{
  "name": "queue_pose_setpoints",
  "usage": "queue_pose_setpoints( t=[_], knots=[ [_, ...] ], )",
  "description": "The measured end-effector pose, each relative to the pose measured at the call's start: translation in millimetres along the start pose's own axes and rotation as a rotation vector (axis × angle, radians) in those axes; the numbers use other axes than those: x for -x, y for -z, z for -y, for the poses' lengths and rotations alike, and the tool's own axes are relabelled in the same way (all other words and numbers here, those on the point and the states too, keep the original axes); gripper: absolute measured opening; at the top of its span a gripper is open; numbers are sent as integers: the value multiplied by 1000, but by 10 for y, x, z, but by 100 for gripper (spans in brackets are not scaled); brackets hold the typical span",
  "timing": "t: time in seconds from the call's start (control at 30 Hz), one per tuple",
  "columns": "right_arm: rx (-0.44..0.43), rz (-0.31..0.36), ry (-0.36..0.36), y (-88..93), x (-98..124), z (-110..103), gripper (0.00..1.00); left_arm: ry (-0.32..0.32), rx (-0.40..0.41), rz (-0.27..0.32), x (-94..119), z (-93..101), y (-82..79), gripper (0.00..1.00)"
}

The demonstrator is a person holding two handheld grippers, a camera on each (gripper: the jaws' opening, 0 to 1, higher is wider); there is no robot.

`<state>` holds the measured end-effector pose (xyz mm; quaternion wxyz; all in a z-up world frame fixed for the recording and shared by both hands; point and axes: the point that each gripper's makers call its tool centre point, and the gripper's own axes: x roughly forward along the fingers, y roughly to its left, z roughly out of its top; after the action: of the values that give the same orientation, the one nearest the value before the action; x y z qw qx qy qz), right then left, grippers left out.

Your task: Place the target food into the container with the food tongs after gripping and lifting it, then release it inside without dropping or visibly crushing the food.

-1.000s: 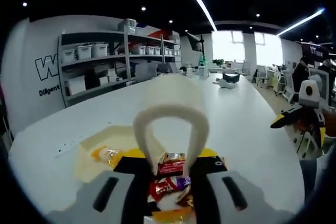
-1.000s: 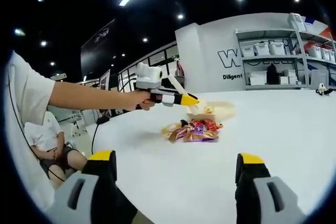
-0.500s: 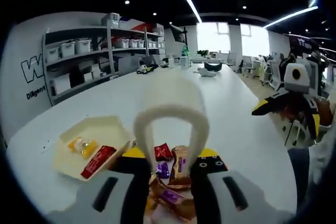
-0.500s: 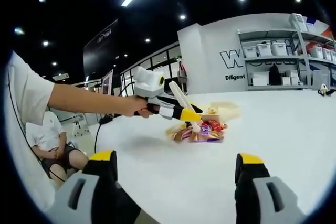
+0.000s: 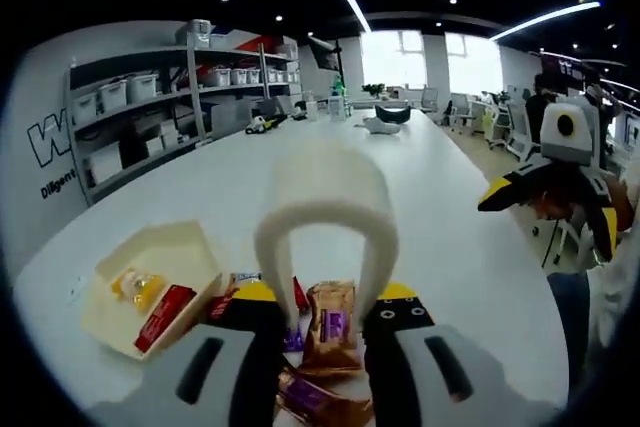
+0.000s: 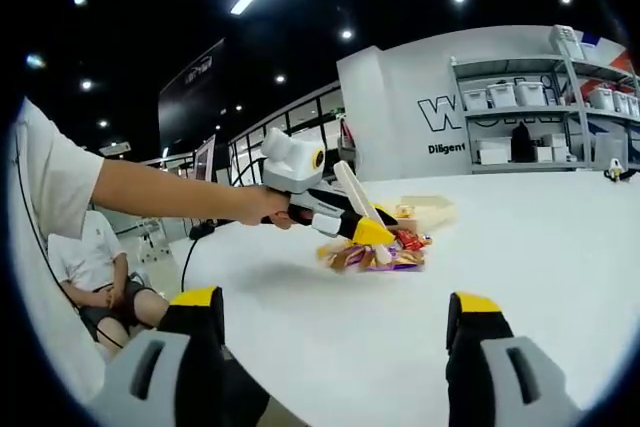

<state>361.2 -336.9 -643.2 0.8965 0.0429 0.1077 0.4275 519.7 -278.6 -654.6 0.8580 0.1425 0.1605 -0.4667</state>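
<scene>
**Tongs poised over the snack pile**

Left gripper view: the left gripper (image 5: pixel 325 322) holds cream food tongs (image 5: pixel 325 209) clamped between its jaws. The tong arms stand apart, straddling a brown snack packet (image 5: pixel 329 325) in the pile of wrapped snacks (image 5: pixel 310 387) on the white tabletop (image 5: pixel 440 217). Left of the jaws sits the cream container (image 5: pixel 190 247), holding a red packet (image 5: pixel 165 314) and a yellow sweet (image 5: pixel 137 285).

Right gripper view: the right gripper (image 6: pixel 335 347) hovers with jaws wide apart, gripping nothing. Ahead between them, the left gripper tips the tongs into the snacks, the container just beyond.

White table (image 5: pixel 470 247), cream container (image 5: pixel 150 282), heap of wrapped snacks (image 6: pixel 375 255)
</scene>
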Motion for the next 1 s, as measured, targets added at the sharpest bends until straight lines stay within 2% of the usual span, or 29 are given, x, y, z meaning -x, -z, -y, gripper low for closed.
queue_pose_setpoints(
  t=[0.07, 0.23, 0.27, 0.3, 0.53, 0.77, 0.93, 1.0],
  knots=[
    [0, -1, 3, 8, 8, 17, 91, 7, 2, -8, -38, 16, -14, 29],
    [-4, 1, 5, 18, 35, 29, 90, 25, -33, -83, -135, 85, 92, 28],
    [-7, 5, 4, 14, 42, 31, 90, 32, -45, -90, -147, 118, 106, 28],
    [-9, 6, 5, 13, 46, 37, 90, 35, -44, -69, -144, 119, 61, 28],
    [-13, 8, 9, 24, 64, 62, 88, 59, 22, -124, -157, 165, 97, 25],
    [-17, 11, 3, 31, 59, 45, 87, 69, 6, -150, -129, 193, 138, 22],
    [-17, 17, -6, 16, 46, 0, 86, 42, 95, -177, -102, 193, 183, 22],
    [-16, 16, -6, 25, 56, -6, 86, 33, 104, -178, -106, 179, 183, 22]
  ],
)
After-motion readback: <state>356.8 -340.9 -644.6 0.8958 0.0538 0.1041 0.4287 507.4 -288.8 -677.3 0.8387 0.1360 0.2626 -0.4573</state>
